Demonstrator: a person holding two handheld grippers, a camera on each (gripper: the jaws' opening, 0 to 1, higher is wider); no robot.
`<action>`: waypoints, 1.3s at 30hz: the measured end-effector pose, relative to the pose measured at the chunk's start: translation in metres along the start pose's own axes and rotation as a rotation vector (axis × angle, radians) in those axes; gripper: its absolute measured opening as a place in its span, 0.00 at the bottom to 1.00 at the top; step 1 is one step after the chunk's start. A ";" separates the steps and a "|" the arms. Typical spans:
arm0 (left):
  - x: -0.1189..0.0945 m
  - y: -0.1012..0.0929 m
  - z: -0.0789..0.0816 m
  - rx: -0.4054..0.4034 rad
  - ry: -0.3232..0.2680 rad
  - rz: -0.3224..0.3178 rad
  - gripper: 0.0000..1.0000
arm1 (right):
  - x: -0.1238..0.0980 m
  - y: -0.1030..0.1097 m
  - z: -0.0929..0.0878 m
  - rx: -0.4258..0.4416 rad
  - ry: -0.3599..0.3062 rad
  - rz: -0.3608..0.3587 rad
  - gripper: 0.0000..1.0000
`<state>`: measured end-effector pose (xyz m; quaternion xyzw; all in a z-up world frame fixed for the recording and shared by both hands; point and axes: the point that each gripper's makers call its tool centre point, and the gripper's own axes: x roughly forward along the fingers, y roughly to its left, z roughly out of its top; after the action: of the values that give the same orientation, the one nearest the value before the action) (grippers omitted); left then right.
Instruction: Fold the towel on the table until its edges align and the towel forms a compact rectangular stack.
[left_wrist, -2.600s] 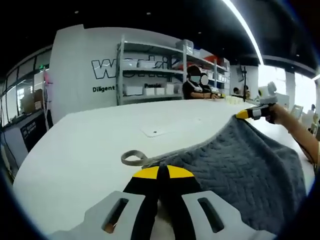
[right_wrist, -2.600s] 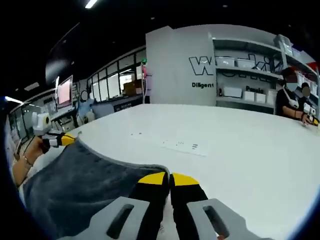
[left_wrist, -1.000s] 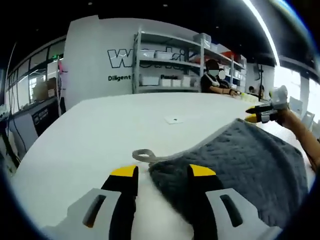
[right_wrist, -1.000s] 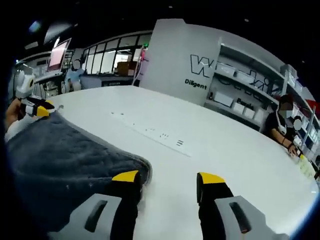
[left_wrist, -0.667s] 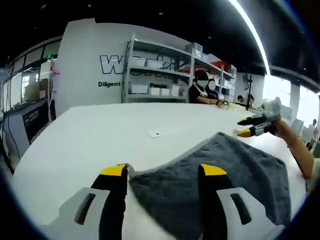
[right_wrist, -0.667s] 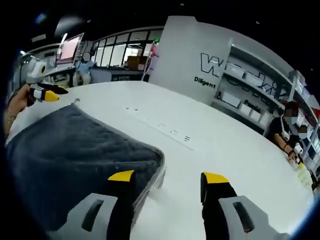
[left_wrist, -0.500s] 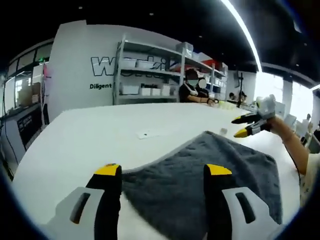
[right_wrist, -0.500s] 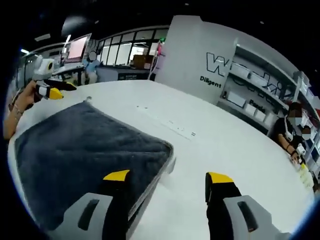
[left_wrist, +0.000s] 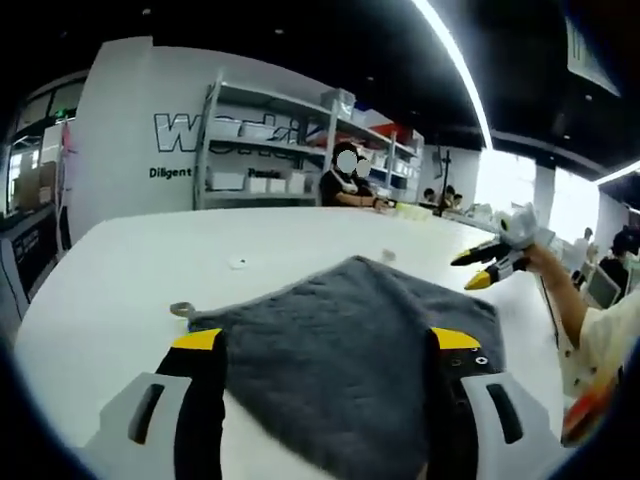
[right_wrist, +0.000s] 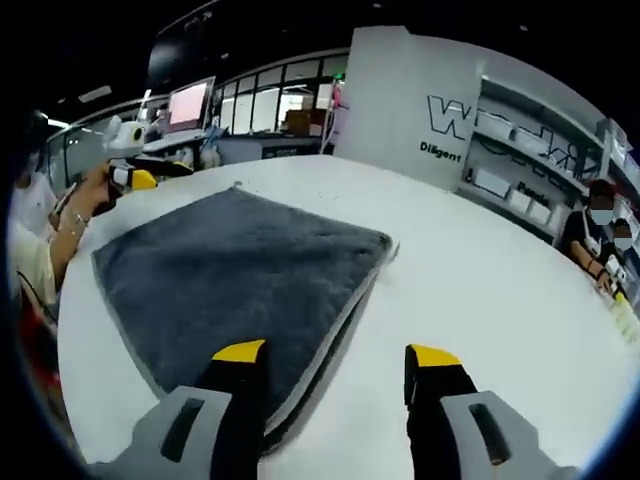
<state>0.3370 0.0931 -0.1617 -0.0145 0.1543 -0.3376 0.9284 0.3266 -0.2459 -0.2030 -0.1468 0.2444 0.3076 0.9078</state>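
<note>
In the left gripper view, the left gripper (left_wrist: 326, 345) is wide open and holds nothing. The gray towel (left_wrist: 340, 340) lies flat on the white table (left_wrist: 110, 270), at 6 o'clock between the jaws. The right gripper (left_wrist: 478, 268) floats at 3 o'clock, also open.

In the right gripper view, the right gripper (right_wrist: 337, 357) is wide open and empty. The towel (right_wrist: 235, 265) lies folded at 9 o'clock.

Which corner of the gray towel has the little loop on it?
The towel corner nearest the left gripper; a small gray loop sticks out there. The other visible corners are plain.
</note>
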 end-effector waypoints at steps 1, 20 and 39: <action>-0.001 -0.002 -0.001 0.000 0.001 -0.002 0.81 | -0.004 0.004 -0.005 0.011 -0.001 -0.002 0.45; -0.010 0.001 -0.014 -0.046 -0.007 -0.017 0.79 | -0.020 0.050 -0.042 0.243 -0.004 0.108 0.10; -0.011 0.008 -0.017 -0.074 -0.002 0.005 0.79 | -0.051 0.038 -0.004 0.263 -0.139 0.046 0.02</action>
<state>0.3290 0.1072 -0.1763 -0.0490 0.1656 -0.3296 0.9282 0.2660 -0.2425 -0.1834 0.0005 0.2224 0.3031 0.9267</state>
